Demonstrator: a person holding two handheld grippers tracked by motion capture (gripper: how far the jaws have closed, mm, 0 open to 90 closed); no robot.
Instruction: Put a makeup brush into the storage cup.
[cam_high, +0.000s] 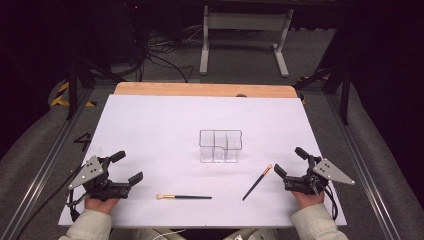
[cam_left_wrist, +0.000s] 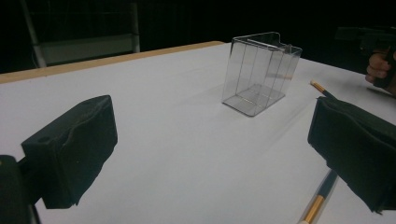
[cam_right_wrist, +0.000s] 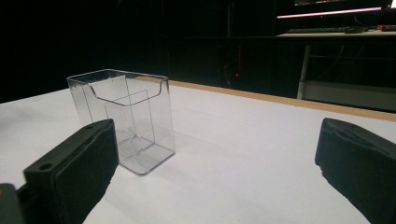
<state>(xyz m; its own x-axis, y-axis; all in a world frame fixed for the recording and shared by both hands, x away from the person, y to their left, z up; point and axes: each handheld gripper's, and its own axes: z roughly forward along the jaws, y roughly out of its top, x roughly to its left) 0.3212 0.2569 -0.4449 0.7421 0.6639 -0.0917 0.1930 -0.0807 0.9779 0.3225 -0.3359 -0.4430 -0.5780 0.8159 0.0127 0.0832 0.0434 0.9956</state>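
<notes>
A: Where are the two brushes?
B: One brush (cam_high: 183, 197) lies flat near the front edge of the white desk (cam_high: 150, 125), just right of the left tool (cam_high: 126, 167). The other brush (cam_high: 257, 182) lies slanted, its pale tip close to the right tool (cam_high: 288, 161).
A: And the tools?
B: Both have their jaws spread wide, pinching nothing, each resting low at a front corner.
A: The clear organiser (cam_high: 220, 146)?
B: Upright mid-desk, between them, beyond both brushes, its compartments bare
</notes>
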